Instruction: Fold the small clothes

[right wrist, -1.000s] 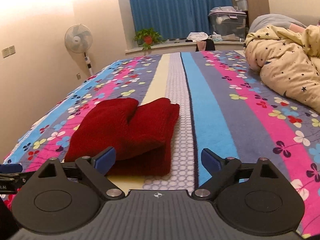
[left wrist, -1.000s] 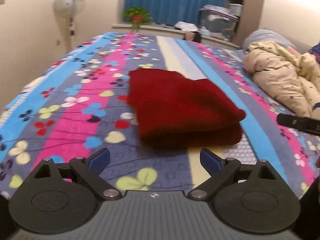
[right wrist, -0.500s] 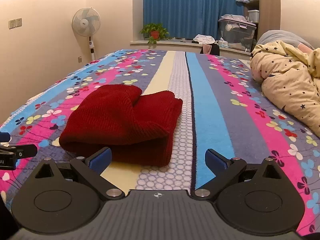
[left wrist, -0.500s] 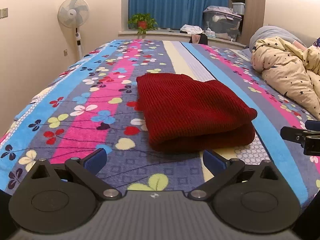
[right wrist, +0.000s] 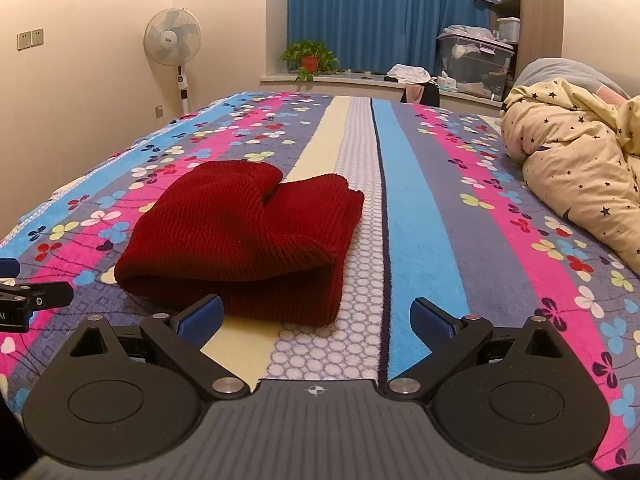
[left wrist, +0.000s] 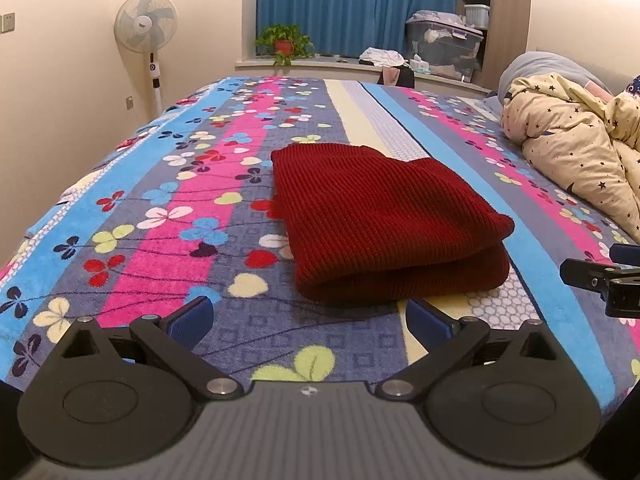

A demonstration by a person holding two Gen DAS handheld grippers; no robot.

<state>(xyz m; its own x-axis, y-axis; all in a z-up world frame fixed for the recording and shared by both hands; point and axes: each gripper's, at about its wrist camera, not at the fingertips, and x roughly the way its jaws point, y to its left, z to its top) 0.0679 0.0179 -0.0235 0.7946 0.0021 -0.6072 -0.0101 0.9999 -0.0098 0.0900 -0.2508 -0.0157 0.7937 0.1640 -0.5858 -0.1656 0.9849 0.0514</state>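
A dark red knitted garment [left wrist: 380, 220] lies folded in a thick stack on the striped floral bedspread [left wrist: 160, 216]. It also shows in the right wrist view [right wrist: 244, 236], left of centre. My left gripper [left wrist: 308, 320] is open and empty, just short of the garment's near edge. My right gripper [right wrist: 316, 318] is open and empty, also short of the garment, with its left fingertip [right wrist: 200, 316] near the fold. Each gripper's tip shows at the edge of the other view: the right one [left wrist: 600, 280] and the left one [right wrist: 28, 298].
A cream star-print duvet [left wrist: 580, 160] is heaped at the right of the bed [right wrist: 572, 168]. A standing fan [left wrist: 146, 32] is by the left wall. A windowsill with a potted plant [left wrist: 284, 42], blue curtains and storage boxes [left wrist: 440, 48] lies beyond the bed.
Both grippers have tilted up and drawn back a little from the garment. The garment has not moved. Both jaws stayed open.
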